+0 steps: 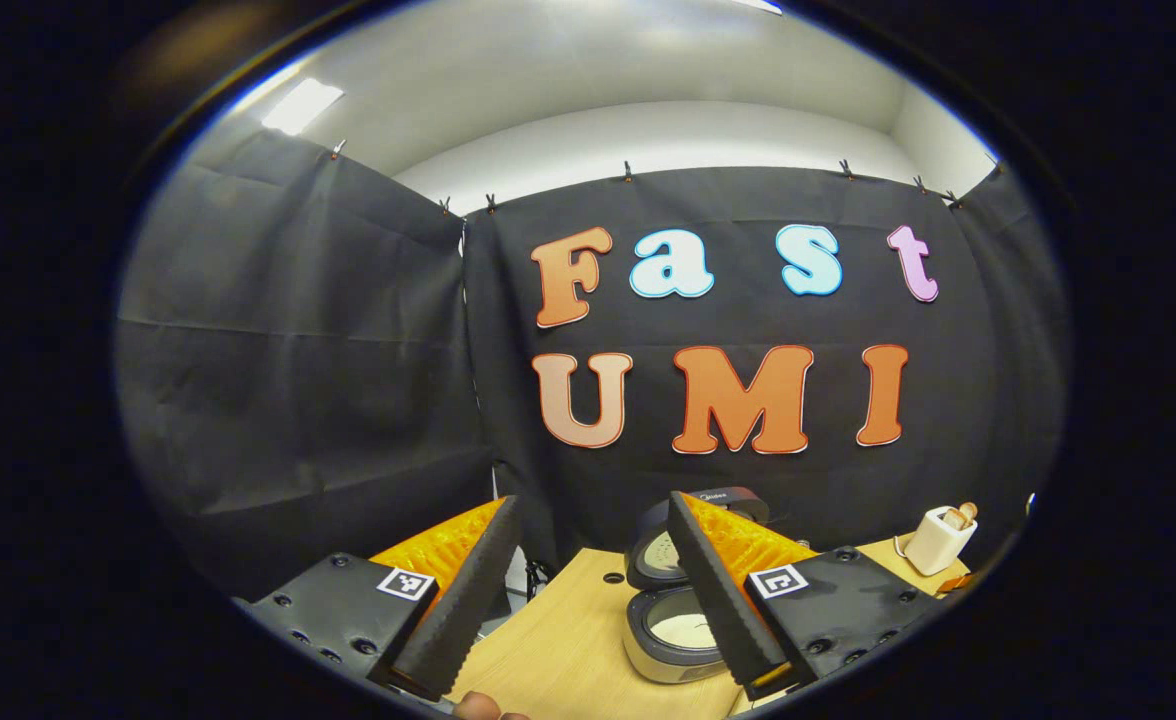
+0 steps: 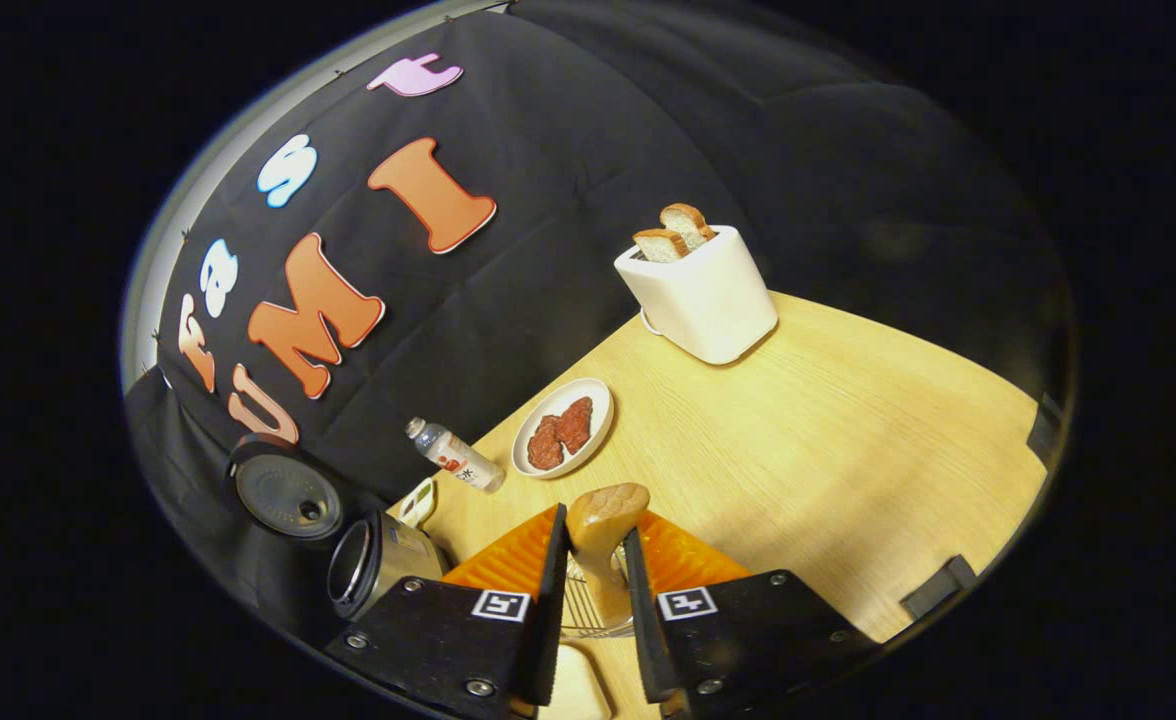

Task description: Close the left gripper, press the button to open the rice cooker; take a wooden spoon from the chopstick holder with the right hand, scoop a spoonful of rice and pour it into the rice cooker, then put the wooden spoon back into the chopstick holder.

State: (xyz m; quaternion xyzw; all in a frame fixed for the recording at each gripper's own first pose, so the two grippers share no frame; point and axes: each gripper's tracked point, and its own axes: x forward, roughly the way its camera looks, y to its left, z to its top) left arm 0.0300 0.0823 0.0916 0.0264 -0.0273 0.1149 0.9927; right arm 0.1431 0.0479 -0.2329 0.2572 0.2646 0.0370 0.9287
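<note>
Between right tongs (image 2: 596, 570): wooden spoon (image 2: 603, 520)

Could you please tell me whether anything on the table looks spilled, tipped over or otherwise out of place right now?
One thing stands out: the small bottle lies on its side beside the plate of meat patties. No spill shows around it. The rice cooker stands lid-open, and the toaster sits upright.

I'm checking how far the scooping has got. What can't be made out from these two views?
- Wooden spoon bowl: right gripper view, hidden behind the right tool.
- Chopstick holder: right gripper view, mostly covered by the fingers.
- Rice cooker pot contents: left gripper view, partly hidden by the left tool's finger.
</note>
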